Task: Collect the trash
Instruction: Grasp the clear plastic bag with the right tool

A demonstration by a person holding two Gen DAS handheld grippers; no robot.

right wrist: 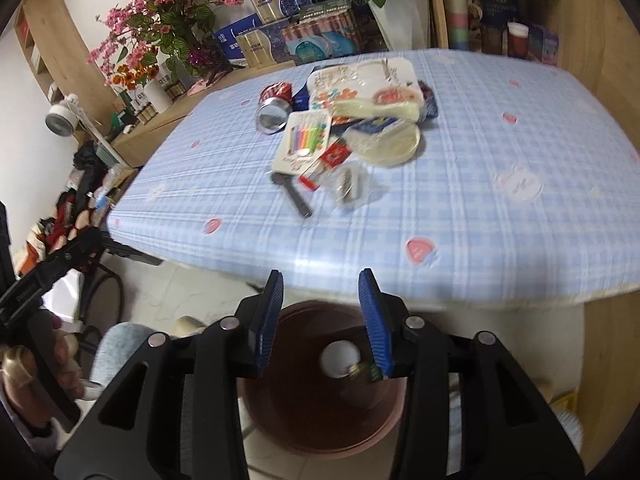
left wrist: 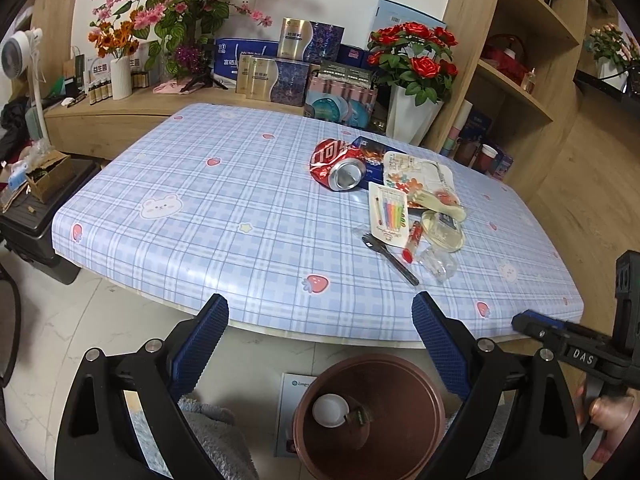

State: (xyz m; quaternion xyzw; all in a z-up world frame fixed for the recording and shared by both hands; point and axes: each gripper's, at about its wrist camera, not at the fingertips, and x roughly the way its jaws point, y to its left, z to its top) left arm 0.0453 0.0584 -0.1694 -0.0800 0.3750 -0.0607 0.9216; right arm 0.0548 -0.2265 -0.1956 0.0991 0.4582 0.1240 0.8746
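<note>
Evidently a drop is just done: a white lid and a scrap lie in the brown bin (left wrist: 370, 416) on the floor below the bench (left wrist: 200, 208) edge. Left gripper (left wrist: 320, 340), fingers wide apart, empty. Right gripper (right wrist: 320, 316), fingers parted over the bin, empty. Next: reach toward twelve o'clock for the crushed can (left wrist: 338, 164) and wrappers.

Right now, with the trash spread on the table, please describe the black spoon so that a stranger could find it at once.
Start at the blue checked tablecloth and find the trash heap by the crushed red drink can. The black plastic spoon lies at the heap's near edge, partly under the white card of coloured candles. It is the only long, thin, all-black piece there.
</note>
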